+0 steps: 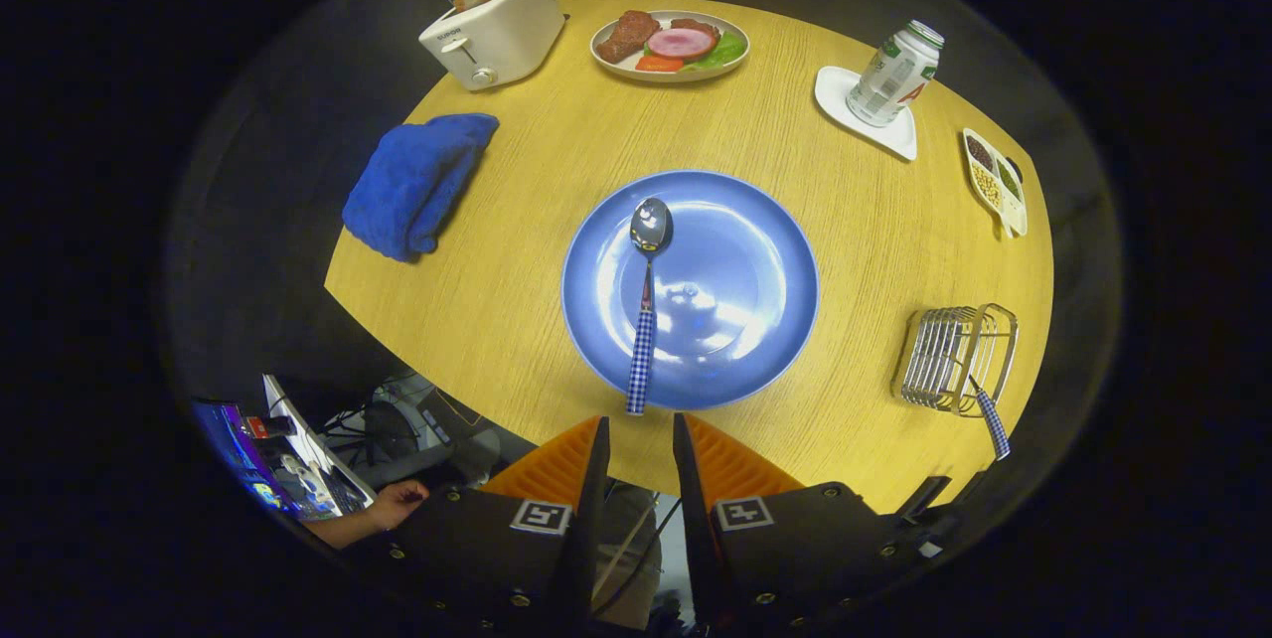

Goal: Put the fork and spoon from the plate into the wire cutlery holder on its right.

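On the blue plate (pixel 735 240) at the middle of the bench (pixel 517 250) lies your spoon (pixel 644 305), its long axis running straight away from your fingers: bowl at the far end, checked handle toward you, its tip just over the plate's near rim. Your gripper (pixel 641 434) hovers just short of that tip, fingers parted a little and grasping nothing. Right of the plate sits the wire cutlery holder (pixel 954 358); a checked handle (pixel 992 424) leans out of its near side, the rest hidden among the wires, so you cannot tell the fork's head. Beyond the plate stand a toaster (pixel 494 30) and a food dish (pixel 671 46), left a blue cloth (pixel 417 181).
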